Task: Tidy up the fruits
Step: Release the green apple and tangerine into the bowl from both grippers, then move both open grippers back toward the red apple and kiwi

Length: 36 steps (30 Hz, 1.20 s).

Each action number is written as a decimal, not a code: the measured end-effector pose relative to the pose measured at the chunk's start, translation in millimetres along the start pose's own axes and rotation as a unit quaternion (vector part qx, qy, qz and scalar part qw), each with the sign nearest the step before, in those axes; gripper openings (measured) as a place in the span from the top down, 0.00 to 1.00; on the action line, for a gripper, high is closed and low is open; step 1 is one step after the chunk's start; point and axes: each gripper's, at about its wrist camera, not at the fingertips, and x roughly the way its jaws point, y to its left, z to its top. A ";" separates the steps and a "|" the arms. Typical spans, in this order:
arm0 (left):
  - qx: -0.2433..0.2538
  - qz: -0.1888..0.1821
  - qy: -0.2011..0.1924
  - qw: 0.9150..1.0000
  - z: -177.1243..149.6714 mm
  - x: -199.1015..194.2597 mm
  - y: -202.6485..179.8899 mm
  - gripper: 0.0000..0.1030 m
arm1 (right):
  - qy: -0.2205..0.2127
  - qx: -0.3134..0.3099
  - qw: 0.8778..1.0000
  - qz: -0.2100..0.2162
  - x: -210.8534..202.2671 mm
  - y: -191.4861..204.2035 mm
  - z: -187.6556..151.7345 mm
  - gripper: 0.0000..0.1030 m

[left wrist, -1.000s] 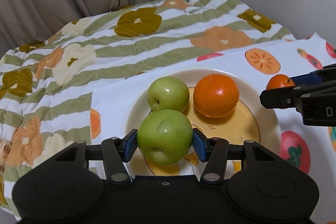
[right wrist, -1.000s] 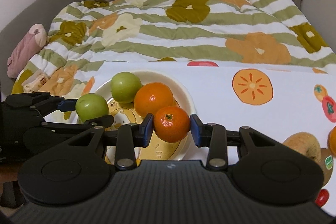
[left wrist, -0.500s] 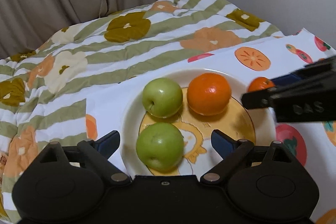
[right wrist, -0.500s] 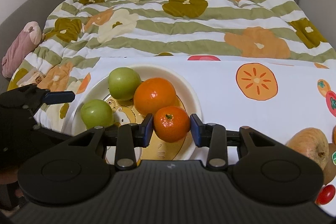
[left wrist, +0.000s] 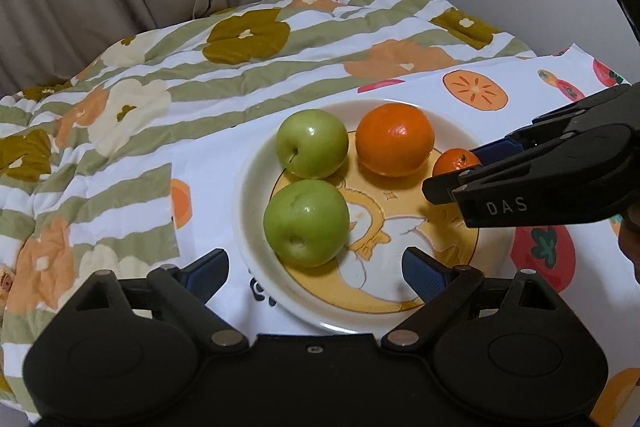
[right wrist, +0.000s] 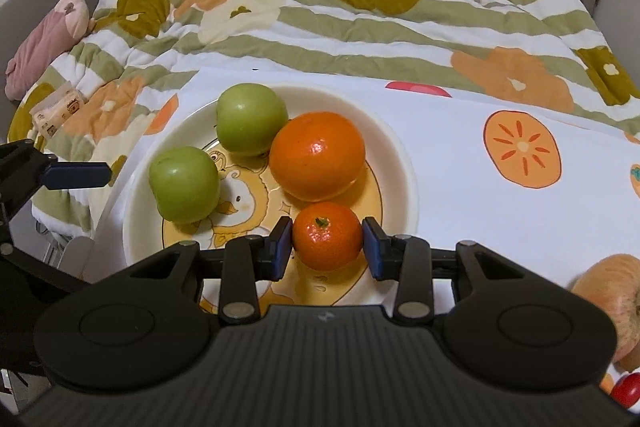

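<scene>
A cream plate (left wrist: 248,195) (right wrist: 400,163) with a yellow cartoon print holds two green apples (left wrist: 306,223) (left wrist: 312,143) and a large orange (left wrist: 394,139) (right wrist: 318,155). My left gripper (left wrist: 316,273) is open and empty, just behind the near apple (right wrist: 184,185). My right gripper (right wrist: 326,247) is low over the plate's right side; its blue pads stand slightly apart from a small mandarin (right wrist: 326,237) (left wrist: 456,161) that sits on the plate between them.
The plate stands on a white fruit-print cloth (right wrist: 460,155) over a striped floral quilt (right wrist: 360,27). A tan fruit (right wrist: 612,303) lies at the right edge. A pink soft toy (right wrist: 44,43) lies far left. Curtains hang behind.
My left gripper let go of the green apple onto the plate and drew back. My right gripper lowered the mandarin onto the plate and its pads have parted from it.
</scene>
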 end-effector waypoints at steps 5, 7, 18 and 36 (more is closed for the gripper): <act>-0.002 0.003 -0.001 1.000 -3.5 -2.8 -0.6 0.07 | -0.018 -0.016 1.000 0.004 -4.0 4.6 0.0 0.00; -0.004 0.002 -0.003 1.000 -4.6 -4.9 -1.0 0.07 | -0.028 -0.021 0.999 -0.001 -8.1 7.0 -1.0 0.00; -0.011 0.004 -0.018 1.000 -5.2 -22.3 -4.8 0.07 | -0.033 -0.022 0.999 -0.002 -29.6 11.1 -2.3 0.00; -0.063 0.062 -0.061 0.994 4.1 -84.7 -45.0 0.06 | -0.081 -0.013 0.997 0.015 -126.3 -43.0 -7.4 0.00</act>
